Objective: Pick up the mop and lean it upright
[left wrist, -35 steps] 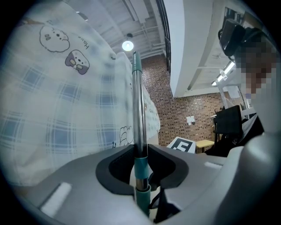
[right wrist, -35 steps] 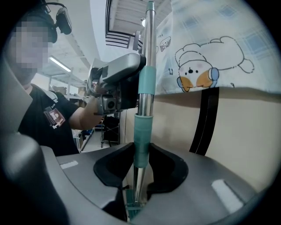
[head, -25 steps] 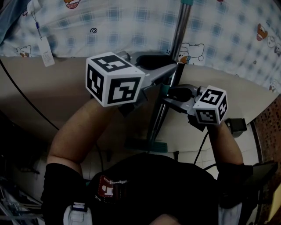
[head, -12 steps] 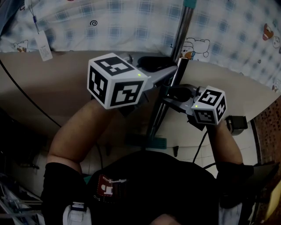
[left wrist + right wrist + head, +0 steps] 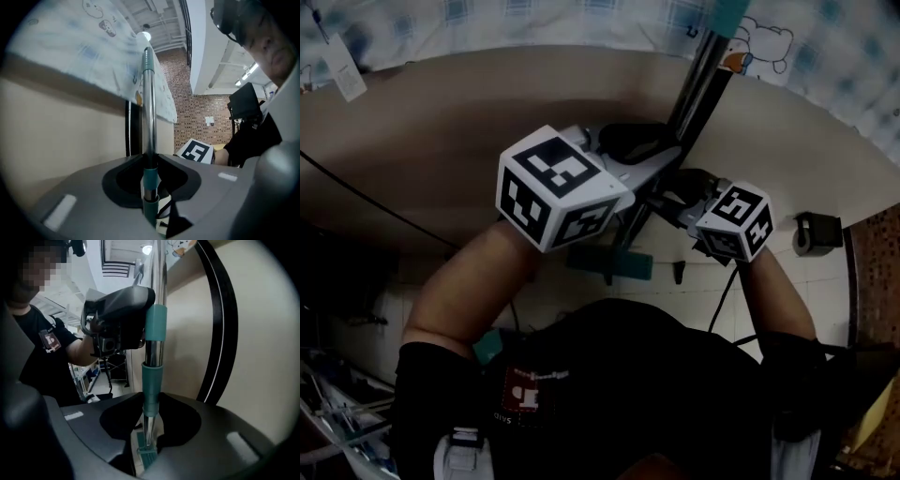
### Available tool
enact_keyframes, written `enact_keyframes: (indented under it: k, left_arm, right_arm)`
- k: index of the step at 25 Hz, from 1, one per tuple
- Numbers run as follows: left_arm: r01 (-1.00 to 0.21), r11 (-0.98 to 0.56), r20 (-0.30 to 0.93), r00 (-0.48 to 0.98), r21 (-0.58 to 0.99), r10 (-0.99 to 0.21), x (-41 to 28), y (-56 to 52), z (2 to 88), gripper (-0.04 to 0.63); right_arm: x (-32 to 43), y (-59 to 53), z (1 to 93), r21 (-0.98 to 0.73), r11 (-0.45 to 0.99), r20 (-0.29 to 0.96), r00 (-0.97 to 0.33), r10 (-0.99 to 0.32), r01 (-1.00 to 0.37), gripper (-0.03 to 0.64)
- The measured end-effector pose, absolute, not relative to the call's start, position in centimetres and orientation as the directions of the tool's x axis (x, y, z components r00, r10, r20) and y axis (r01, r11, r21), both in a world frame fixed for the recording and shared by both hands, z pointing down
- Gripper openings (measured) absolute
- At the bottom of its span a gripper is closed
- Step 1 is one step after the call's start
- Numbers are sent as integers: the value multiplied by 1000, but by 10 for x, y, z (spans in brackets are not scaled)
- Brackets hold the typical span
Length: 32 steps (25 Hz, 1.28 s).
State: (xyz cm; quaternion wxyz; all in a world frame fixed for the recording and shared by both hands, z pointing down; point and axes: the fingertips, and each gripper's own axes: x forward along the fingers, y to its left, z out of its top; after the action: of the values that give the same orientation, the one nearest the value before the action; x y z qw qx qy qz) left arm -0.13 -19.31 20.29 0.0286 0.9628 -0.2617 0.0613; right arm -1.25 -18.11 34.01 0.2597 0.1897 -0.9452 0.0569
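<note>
The mop has a shiny metal pole (image 5: 698, 84) with teal collars, and its teal head (image 5: 614, 263) rests on the floor below my hands. The pole stands steeply, leaning up and to the right toward the bed. My left gripper (image 5: 673, 156) is shut on the pole higher up; in the left gripper view its jaws close round the pole (image 5: 149, 108) at a teal collar. Just below it my right gripper (image 5: 667, 193) is shut on the pole too. In the right gripper view the teal sleeve (image 5: 153, 376) runs down between the jaws, with the left gripper (image 5: 119, 310) above.
A beige bed side (image 5: 441, 122) runs across the back, with a checked cartoon-print sheet (image 5: 534, 14) on top and a paper tag (image 5: 342, 75) hanging down. A black cable (image 5: 366, 202) crosses the beige panel. A small black object (image 5: 816, 230) sits on the pale tiled floor (image 5: 694, 300).
The bed and sheet have slid up in the head view, and the mop head sits higher in the picture. The pole leans more to the right. Both grippers keep their hold.
</note>
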Motion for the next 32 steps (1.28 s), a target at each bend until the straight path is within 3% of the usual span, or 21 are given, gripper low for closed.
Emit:
enact_keyframes:
  k: [12,32]
  left_arm:
    - [-566,-819,265,807,94,-528,-3,-202,382,95]
    - [-589,-801,488,732,103,-476,2,-166,647,95]
  right_arm:
    - [-17,-181,514,-109,911,612,-749,-255,-399,121]
    - [-12,-140,773,-130,880,803,-569,-176,-456,121]
